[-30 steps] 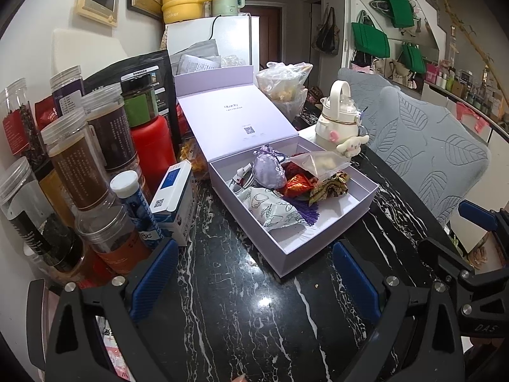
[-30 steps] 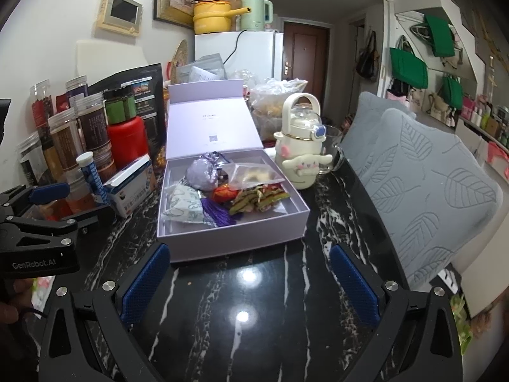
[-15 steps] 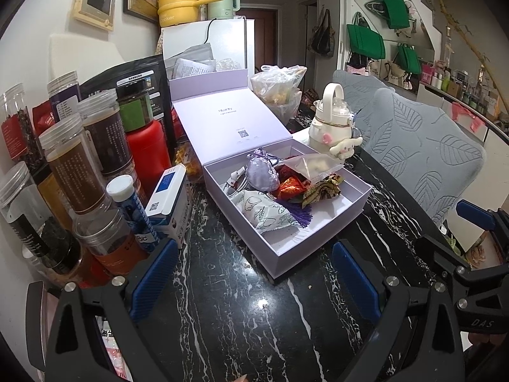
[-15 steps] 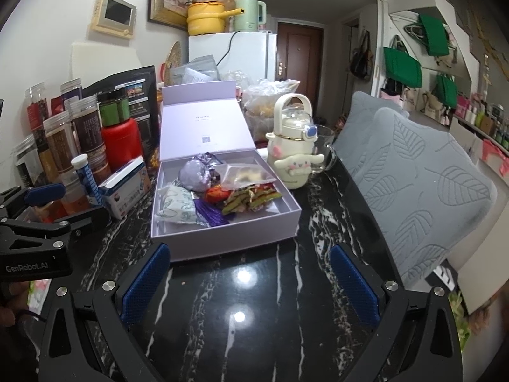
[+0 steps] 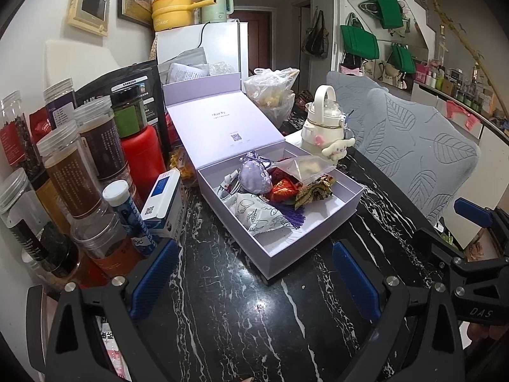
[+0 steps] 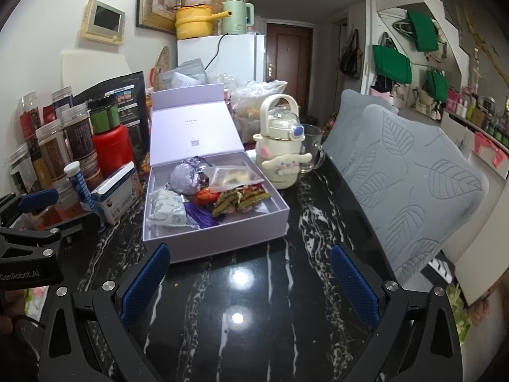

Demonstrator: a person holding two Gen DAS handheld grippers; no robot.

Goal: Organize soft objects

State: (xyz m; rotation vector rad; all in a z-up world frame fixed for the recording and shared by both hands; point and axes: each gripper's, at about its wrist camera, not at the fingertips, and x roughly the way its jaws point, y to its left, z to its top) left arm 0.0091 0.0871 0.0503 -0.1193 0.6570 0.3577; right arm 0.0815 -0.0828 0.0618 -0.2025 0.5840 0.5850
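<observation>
1. the soft things all lie in the open lilac box [image 5: 318, 222]: a lilac drawstring pouch [image 5: 254, 175] at the back, a white printed sachet [image 5: 257, 215] with a purple tassel [image 5: 294, 218] at the front, a red sachet [image 5: 284, 187], a green-and-gold brocade sachet [image 5: 315, 189] and a clear zip bag [image 5: 305, 165] lying over them. the lid stands open behind.
2. the box sits on the black marbled surface [image 5: 238, 312], with jars [image 5: 73, 175] and a blue-and-white carton [image 5: 163, 203] on its left and a cream cartoon kettle [image 6: 281, 149] just beside its right wall.
3. left tongs [image 5: 254, 283] and right tongs [image 6: 251, 283] both hover short of the box, spread wide, with nothing between the pads.
4. step in hand, as i judge it: hovering in front of the box. the heap would fit sachets waiting to be sorted or sachets already gathered in, so i name no next move.
5. against the frames a second ago, both views show the box a little further off and higher in the frame; the contents lie the same.
</observation>
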